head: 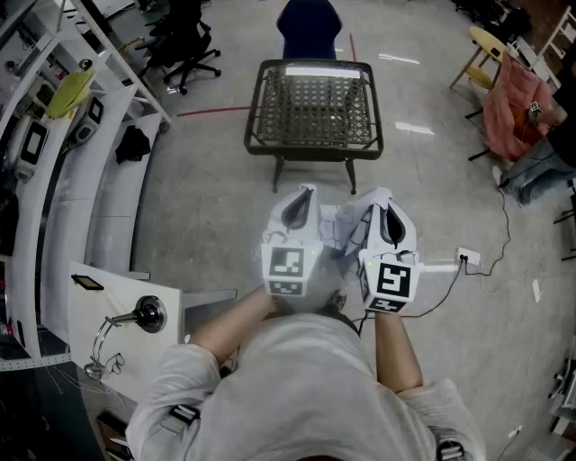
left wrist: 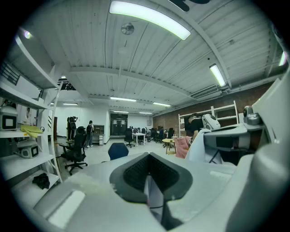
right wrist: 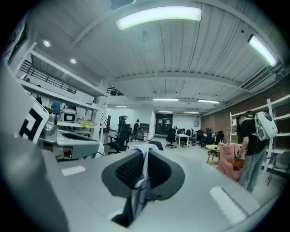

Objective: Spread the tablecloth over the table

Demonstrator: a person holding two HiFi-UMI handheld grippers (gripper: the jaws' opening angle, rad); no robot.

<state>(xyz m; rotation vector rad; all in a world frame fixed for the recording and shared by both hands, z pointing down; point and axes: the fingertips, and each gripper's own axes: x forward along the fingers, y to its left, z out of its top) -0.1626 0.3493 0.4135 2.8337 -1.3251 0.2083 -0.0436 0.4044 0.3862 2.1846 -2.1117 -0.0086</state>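
The table [head: 314, 144], a dark metal frame with a woven mesh top, stands on the concrete floor ahead of me. I hold both grippers close to my body, side by side, short of the table. My left gripper [head: 298, 205] is shut on a fold of the white checked tablecloth [head: 346, 230], and the cloth [left wrist: 153, 192] shows pinched between its dark pads. My right gripper [head: 392, 219] is shut on another part of the cloth [right wrist: 139, 179], which stands up between its pads. The bunched cloth hangs between the two grippers.
A blue chair [head: 309, 22] stands behind the table and a black office chair [head: 184, 40] at the far left. White shelving [head: 54, 135] runs along the left. A pink-draped chair [head: 513, 108] is at the right. A power strip with its cable [head: 468, 258] lies on the floor.
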